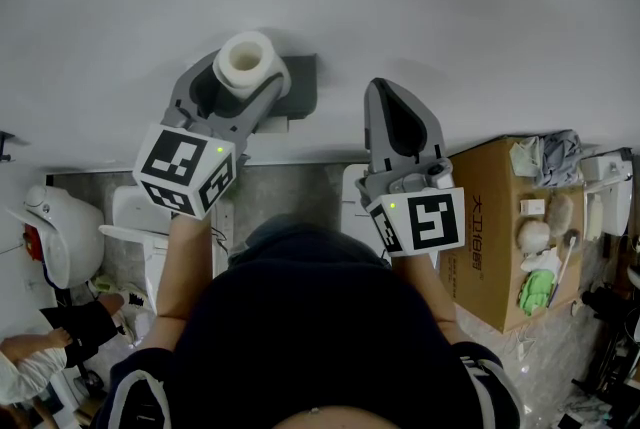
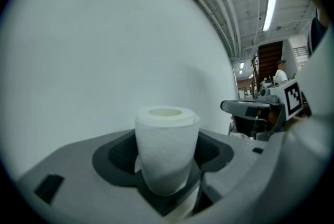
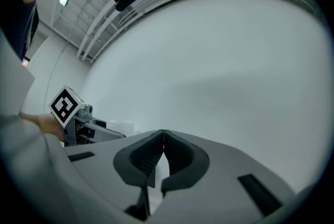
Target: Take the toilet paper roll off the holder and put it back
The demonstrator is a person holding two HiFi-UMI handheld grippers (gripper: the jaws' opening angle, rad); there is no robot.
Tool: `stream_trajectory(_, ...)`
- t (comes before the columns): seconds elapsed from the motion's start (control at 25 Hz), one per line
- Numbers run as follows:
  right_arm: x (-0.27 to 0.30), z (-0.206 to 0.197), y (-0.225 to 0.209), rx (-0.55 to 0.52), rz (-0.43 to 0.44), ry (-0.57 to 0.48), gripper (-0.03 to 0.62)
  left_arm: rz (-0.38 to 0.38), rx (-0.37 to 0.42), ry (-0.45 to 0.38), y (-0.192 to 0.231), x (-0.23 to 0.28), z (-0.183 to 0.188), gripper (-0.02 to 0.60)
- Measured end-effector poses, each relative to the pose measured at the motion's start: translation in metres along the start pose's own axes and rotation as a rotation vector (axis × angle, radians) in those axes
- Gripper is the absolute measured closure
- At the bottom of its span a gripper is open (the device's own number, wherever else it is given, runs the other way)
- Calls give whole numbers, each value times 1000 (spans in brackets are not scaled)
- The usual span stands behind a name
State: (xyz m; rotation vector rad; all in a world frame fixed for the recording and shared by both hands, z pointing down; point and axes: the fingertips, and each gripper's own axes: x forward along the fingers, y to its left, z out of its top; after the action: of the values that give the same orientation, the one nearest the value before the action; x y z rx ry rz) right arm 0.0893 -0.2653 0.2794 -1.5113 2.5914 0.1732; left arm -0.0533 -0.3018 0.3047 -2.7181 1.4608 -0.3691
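The roll (image 1: 247,60), upper left, looks light and soft, so squeeze it gently. The left gripper (image 1: 238,89) holds its round sides. The right gripper (image 1: 388,102) is closed and empty.

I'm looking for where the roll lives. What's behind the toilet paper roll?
Behind the toilet paper roll, gripped by the left gripper, are the white wall and a dark holder fixed to it. The gripper covers part of the holder, so its peg cannot be seen.

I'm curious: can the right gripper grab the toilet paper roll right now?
Probably not. The left gripper clamps the toilet paper roll on both sides, and the right gripper sits aside, jaws shut.
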Motion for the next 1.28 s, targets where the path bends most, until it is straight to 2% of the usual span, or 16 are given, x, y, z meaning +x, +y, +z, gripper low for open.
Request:
stream_trajectory(0.32,-2,2,-1,-1,-7,-3,579,2,47,13,-5,3,-1,272)
stream_trajectory(0.56,-5,3,2,-3,-13,-8,579,12,1,-33,1,-3,2,255)
stream_trajectory(0.76,-7,3,-1,0,-17,-9,579,21,-7,-54,2,-4,7,232)
stream_trajectory(0.92,-8,4,-3,0,-21,-9,579,19,-12,-103,2,-9,18,230)
stream_trajectory(1.28,-9,4,5,-10,-16,-5,579,31,-34,-156,3,-27,32,232)
